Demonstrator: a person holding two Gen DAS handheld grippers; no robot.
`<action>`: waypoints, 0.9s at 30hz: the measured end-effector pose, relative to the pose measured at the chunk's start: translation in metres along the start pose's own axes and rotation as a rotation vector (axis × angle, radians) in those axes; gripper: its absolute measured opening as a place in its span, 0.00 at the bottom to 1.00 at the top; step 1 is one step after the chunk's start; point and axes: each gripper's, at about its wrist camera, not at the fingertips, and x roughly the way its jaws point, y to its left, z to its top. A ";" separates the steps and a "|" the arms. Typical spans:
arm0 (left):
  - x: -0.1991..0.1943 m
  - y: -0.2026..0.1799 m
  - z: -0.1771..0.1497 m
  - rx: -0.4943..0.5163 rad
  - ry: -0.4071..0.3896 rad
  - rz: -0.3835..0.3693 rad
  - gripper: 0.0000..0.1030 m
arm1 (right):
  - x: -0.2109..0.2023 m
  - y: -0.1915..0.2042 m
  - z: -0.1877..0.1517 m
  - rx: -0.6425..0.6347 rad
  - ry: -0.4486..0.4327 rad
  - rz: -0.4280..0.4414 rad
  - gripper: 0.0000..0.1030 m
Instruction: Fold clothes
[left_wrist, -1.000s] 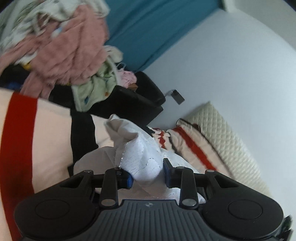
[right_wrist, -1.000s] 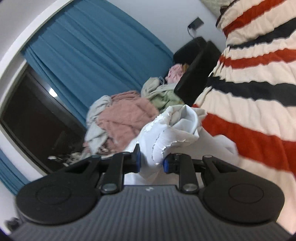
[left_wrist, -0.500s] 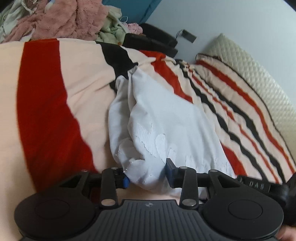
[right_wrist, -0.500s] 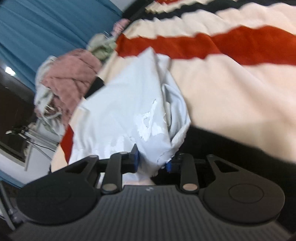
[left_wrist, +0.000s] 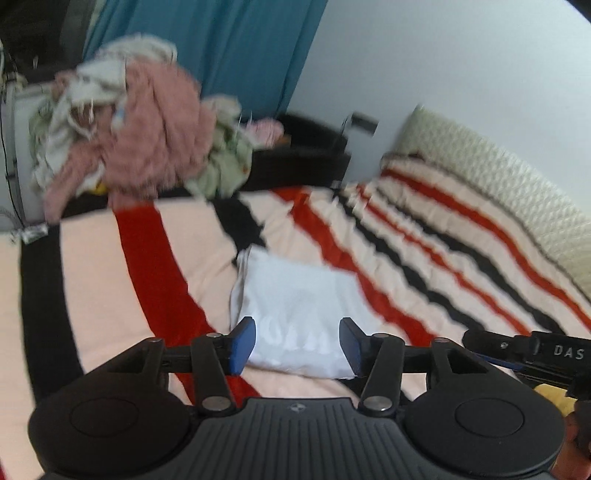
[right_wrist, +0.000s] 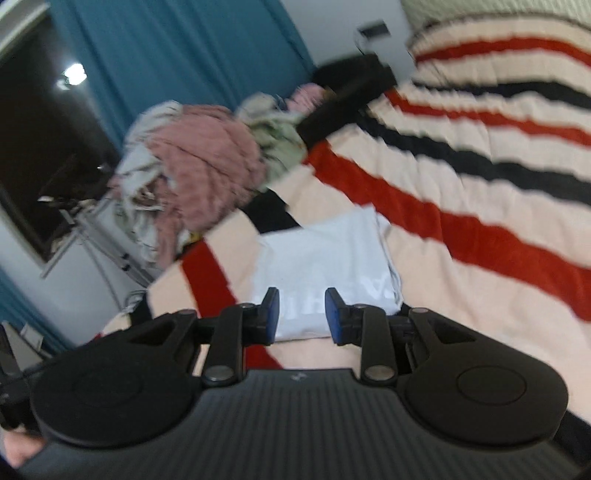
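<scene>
Striped blanket (left_wrist: 140, 280) (teal curtain (left_wrist: 255, 55) behind)

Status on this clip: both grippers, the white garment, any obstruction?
Left gripper opening, holding nothing. Right gripper open, empty. White garment folded flat on striped blanket. Nothing in the way.

A bed (left_wrist: 110, 280) carries everything here, covered by a cream blanket (right_wrist: 480, 258) with broad red and narrower black stripes running across it. A white folded garment (left_wrist: 295, 295) lies flat on the blanket near the bed's close edge, a roughly rectangular packet with a faint white print along its near border. At the far corner a heap of unfolded clothes (left_wrist: 147, 147), pink fleece tangled with pale green and off-white pieces, rests at the bed's edge. A cream quilted pillow (left_wrist: 498, 184) lies at the head against the wall.
</scene>
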 end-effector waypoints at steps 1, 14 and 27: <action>-0.018 -0.006 -0.001 0.012 -0.013 0.003 0.61 | -0.015 0.006 -0.001 -0.020 -0.011 0.008 0.30; -0.207 -0.061 -0.070 0.121 -0.189 0.068 1.00 | -0.134 0.048 -0.048 -0.250 -0.192 0.088 0.85; -0.256 -0.037 -0.142 0.101 -0.296 0.175 1.00 | -0.126 0.037 -0.134 -0.320 -0.252 0.015 0.85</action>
